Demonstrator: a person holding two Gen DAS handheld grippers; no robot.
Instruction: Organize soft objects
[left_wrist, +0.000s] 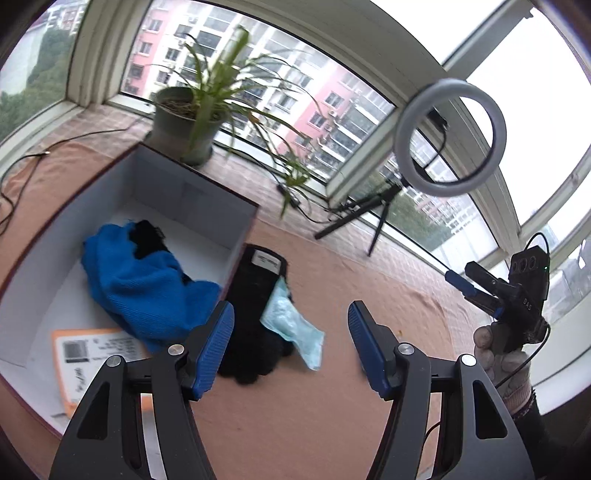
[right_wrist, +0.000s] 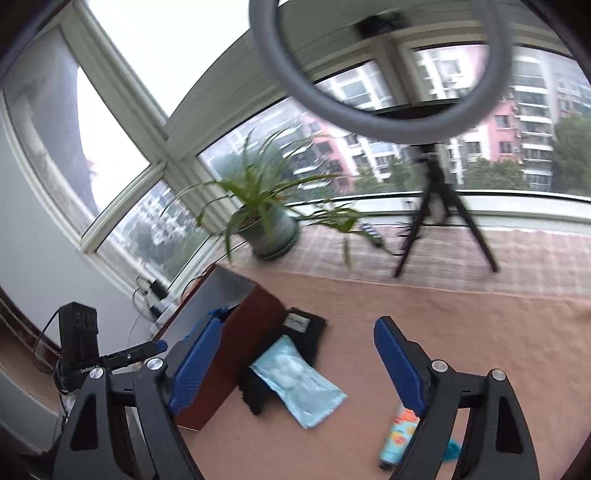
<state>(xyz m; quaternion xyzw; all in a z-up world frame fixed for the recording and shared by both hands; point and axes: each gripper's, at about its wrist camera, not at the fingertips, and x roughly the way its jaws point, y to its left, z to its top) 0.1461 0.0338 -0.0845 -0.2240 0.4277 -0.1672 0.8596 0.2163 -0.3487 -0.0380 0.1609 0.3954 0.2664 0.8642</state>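
A dark red box with a white inside (left_wrist: 192, 192) stands on the tan cloth; it also shows in the right wrist view (right_wrist: 236, 354). In it lie a blue knit cloth (left_wrist: 147, 284) and a black soft item (left_wrist: 146, 238). Beside the box a black glove (left_wrist: 255, 310) lies with a light blue packet (left_wrist: 295, 326) on it; glove (right_wrist: 306, 325) and packet (right_wrist: 299, 384) show in the right wrist view too. My left gripper (left_wrist: 291, 343) is open and empty above the glove. My right gripper (right_wrist: 295, 365) is open and empty above the packet.
A potted plant (left_wrist: 184, 125) stands behind the box by the window. A ring light on a tripod (left_wrist: 448, 136) stands at the right, close over the right gripper (right_wrist: 380, 70). A small colourful tube (right_wrist: 400, 432) and a teal scrap (right_wrist: 452, 450) lie on the cloth. Cables (left_wrist: 22, 162) run along the left.
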